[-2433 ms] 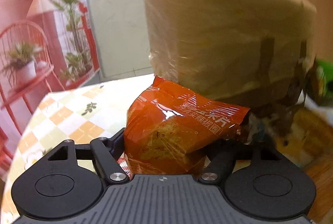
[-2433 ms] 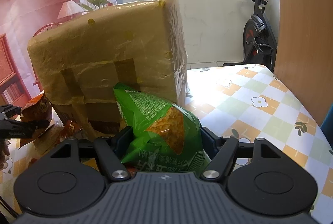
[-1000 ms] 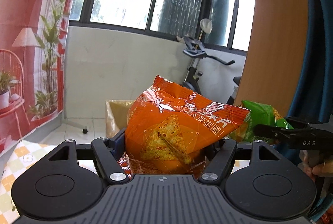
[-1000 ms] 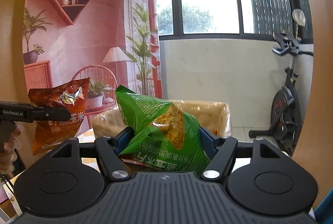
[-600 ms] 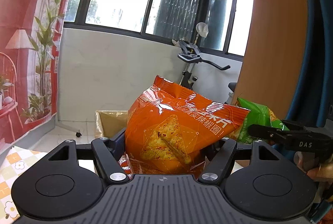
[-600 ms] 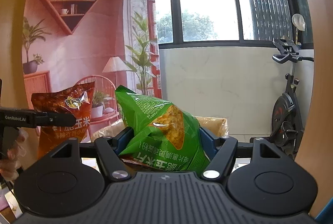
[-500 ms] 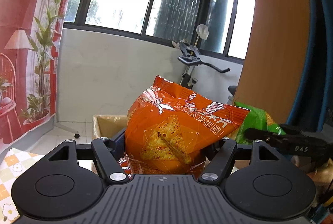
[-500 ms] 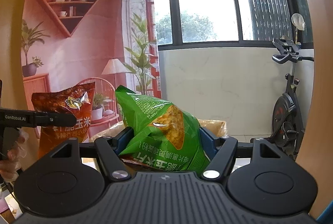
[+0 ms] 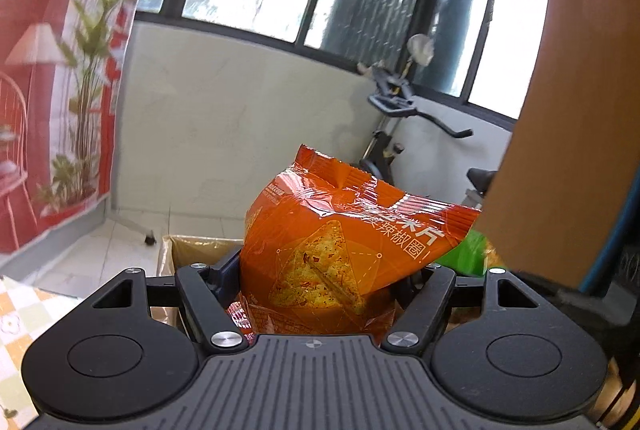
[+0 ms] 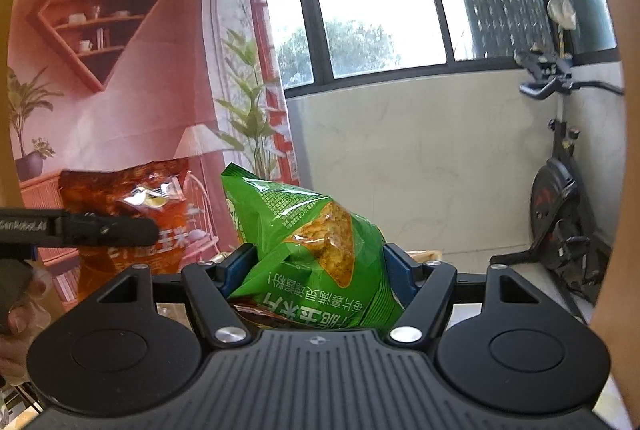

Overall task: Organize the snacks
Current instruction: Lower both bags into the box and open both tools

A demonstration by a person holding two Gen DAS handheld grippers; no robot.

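My left gripper [image 9: 320,270] is shut on an orange chip bag [image 9: 340,246], held up in the air. In the right wrist view the right gripper [image 10: 316,270] is shut on a green chip bag [image 10: 316,254], also lifted. The orange chip bag [image 10: 128,218] and a left gripper finger show at the left of the right wrist view, with a hand below. A corner of the green chip bag [image 9: 464,256] peeks out behind the orange one. An open cardboard box [image 9: 192,250] lies low behind the left gripper; its rim [image 10: 424,254] barely shows behind the right.
A wooden panel [image 9: 560,110] stands close on the right. An exercise bike [image 10: 568,198] is by the white wall under the windows. A red room-print backdrop [image 10: 100,90] hangs on the left. A corner of the checkered tablecloth [image 9: 16,318] shows at lower left.
Both grippers have carried their bags sideways together; the background has slid in both views and the cardboard box has sunk lower. Both grips are unchanged.
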